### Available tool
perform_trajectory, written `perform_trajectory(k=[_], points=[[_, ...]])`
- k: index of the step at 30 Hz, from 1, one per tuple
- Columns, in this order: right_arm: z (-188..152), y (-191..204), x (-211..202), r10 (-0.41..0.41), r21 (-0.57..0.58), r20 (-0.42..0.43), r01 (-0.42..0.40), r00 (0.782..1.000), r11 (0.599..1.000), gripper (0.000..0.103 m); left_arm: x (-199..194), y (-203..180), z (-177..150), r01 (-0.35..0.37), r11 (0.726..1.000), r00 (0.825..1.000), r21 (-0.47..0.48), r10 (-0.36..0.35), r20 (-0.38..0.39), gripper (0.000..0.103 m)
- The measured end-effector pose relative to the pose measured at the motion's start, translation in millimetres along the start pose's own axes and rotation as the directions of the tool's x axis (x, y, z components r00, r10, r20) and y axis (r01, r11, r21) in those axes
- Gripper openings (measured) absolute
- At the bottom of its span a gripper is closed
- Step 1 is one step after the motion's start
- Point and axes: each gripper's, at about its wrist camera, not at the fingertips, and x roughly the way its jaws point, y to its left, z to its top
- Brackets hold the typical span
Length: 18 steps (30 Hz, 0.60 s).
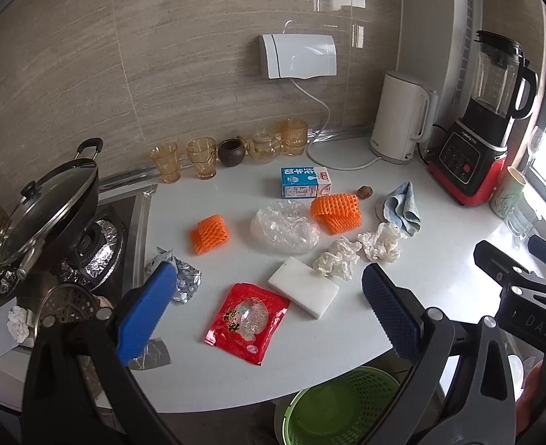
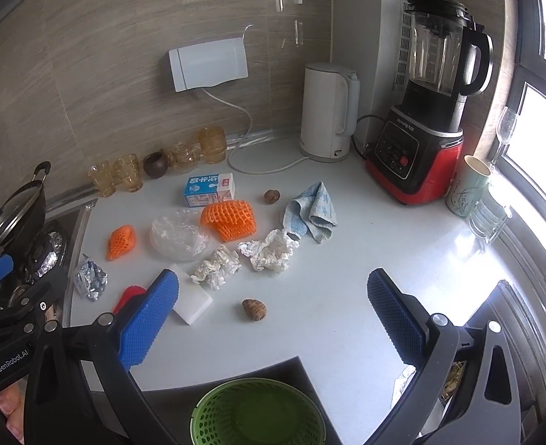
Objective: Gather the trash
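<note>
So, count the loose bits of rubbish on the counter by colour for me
Orange foam nets: 2
White crumpled tissues: 2
Clear plastic bag: 1
Silver foil wrapper: 1
Red packet: 1
Total: 7

Beige striped tile wall [image 1: 161,55], white countertop [image 2: 347,259], bright window [image 2: 532,126] at right, daylight

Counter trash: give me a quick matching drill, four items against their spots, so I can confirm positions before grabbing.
Items:
1. red foil snack packet
2. blue-and-white milk carton
3. green plastic mesh basket
4. light blue folded cloth

Places:
A. below the counter's front edge
B. in front of the white kettle
C. beside the white sponge block
D. behind the larger orange foam net

Pairs: 1-C, 2-D, 3-A, 4-B
</note>
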Motion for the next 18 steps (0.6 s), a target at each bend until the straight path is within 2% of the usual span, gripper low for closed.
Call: perform_trajectory(k=[18], points=[[2.2, 6.8, 0.7, 0.000, -0.004, -0.001, 0.000, 1.000, 1.000, 0.101, -1.1, 0.7, -0.2, 0.001, 1.000, 1.000, -0.002, -0.001, -0.003, 0.096]])
